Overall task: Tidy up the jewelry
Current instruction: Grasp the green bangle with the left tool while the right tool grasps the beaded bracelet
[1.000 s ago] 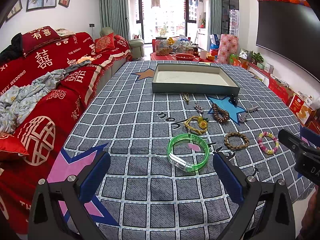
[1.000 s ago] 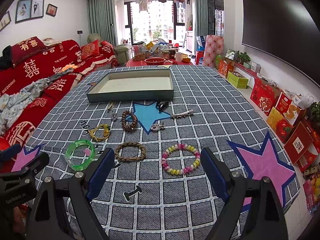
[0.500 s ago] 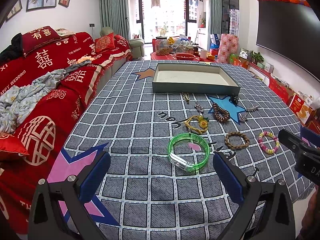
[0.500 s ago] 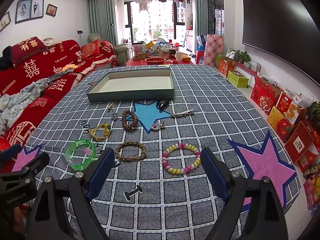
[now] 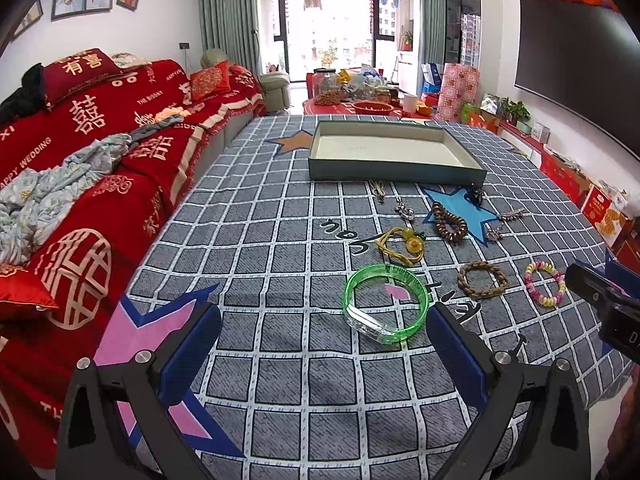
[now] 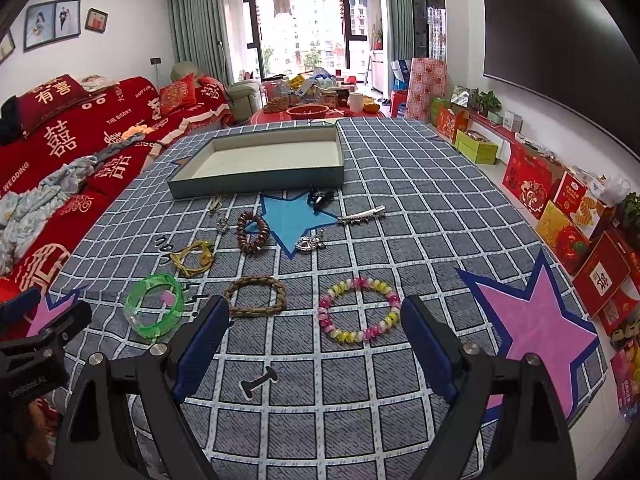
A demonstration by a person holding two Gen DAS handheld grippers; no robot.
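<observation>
Both claws spread wide, holding nothing, hovering over the near edge of the desk (image 6: 400, 184) with its grey checked cloth. Left claw (image 5: 324, 340) sits just short of the green clear bangle (image 5: 385, 303). Right claw (image 6: 316, 334) faces the pink-yellow bead bracelet (image 6: 359, 309), with the braided brown bracelet (image 6: 255, 295) just left of it. Farther back: yellow cord piece (image 6: 193, 258), dark wooden bead bracelet (image 6: 252, 232), silver hair clip (image 6: 362, 215), black clip (image 6: 319, 197), silver charm (image 6: 309, 243). Empty teal tray (image 6: 256, 184) at far side, apart from all jewelry.
</observation>
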